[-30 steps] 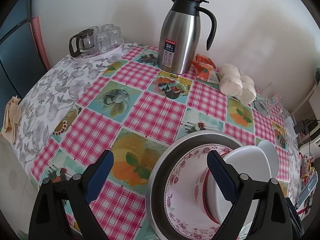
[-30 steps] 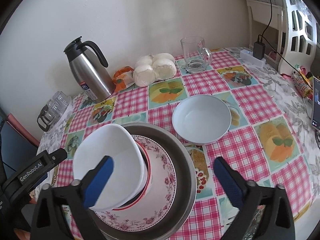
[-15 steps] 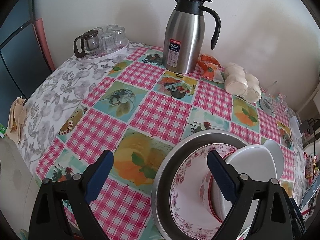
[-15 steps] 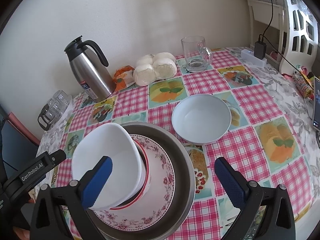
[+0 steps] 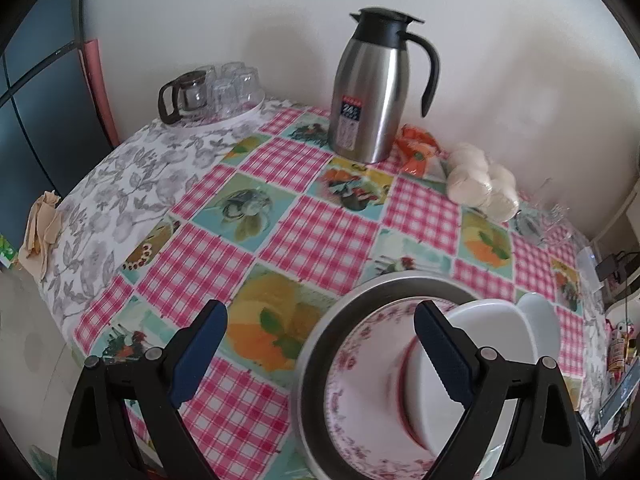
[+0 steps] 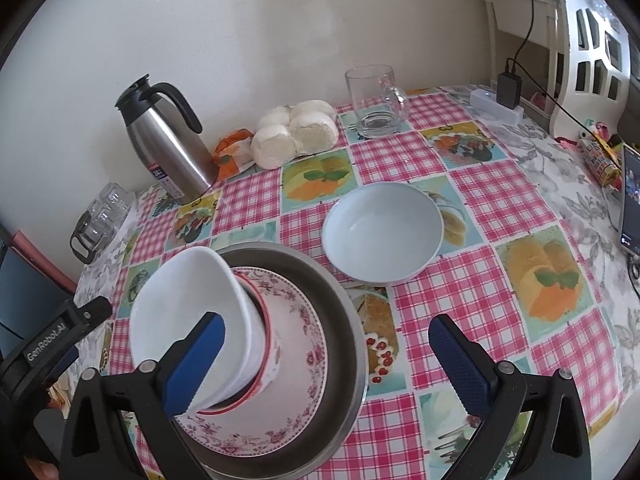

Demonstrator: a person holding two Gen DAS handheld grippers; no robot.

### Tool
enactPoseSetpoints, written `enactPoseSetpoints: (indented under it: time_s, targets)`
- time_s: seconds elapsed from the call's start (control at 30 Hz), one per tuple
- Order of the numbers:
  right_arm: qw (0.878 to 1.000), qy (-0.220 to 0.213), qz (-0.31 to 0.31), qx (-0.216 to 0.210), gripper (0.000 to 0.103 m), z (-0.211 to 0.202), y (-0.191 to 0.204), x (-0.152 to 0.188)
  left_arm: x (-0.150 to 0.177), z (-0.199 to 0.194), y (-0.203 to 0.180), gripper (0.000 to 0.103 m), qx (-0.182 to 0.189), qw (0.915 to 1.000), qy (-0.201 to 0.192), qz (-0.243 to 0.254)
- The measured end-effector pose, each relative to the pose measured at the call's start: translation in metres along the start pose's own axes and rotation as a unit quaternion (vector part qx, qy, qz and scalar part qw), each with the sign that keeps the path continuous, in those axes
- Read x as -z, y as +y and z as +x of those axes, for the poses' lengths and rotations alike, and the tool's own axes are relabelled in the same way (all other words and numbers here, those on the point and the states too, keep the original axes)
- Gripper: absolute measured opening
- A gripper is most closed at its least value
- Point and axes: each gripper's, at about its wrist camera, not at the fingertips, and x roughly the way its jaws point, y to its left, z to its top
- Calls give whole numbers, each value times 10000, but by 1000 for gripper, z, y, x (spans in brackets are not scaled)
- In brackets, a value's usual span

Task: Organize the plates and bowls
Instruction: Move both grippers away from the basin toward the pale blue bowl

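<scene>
A steel pan (image 6: 344, 316) (image 5: 320, 344) holds a floral plate (image 6: 296, 340) (image 5: 360, 392), and on that a red-rimmed bowl (image 6: 268, 360) carries a tilted white bowl (image 6: 188, 312) (image 5: 492, 328). A second white bowl (image 6: 382, 232) (image 5: 542, 320) sits alone on the tablecloth to the right of the pan. My right gripper (image 6: 326, 364) is open above the pan's near right side, its left finger in front of the tilted bowl. My left gripper (image 5: 320, 344) is open over the pan's left rim, holding nothing.
A steel thermos jug (image 5: 376, 88) (image 6: 168, 140), an orange packet (image 5: 420, 152), wrapped buns (image 6: 296, 132) and a glass mug (image 6: 374, 100) line the back by the wall. A tray of glasses (image 5: 216, 92) sits at the back left. A power strip (image 6: 496, 104) lies far right.
The left gripper has drawn back and left, so the pan stack sits further right in its view. The right gripper has shifted only slightly. Both stay open.
</scene>
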Motion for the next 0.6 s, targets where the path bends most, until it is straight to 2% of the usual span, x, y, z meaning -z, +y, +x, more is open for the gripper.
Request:
enactPoseSetpoints:
  time_s: [0.33,0.6]
  targets:
    - [9991,-5,379,184,103,-4,-43,-6,6,-22,-38,95,309,9976,-524,341]
    - [9967,22,727,355,103,-5,-84,-9,13,-35,-70,95,775,9925,-825,457]
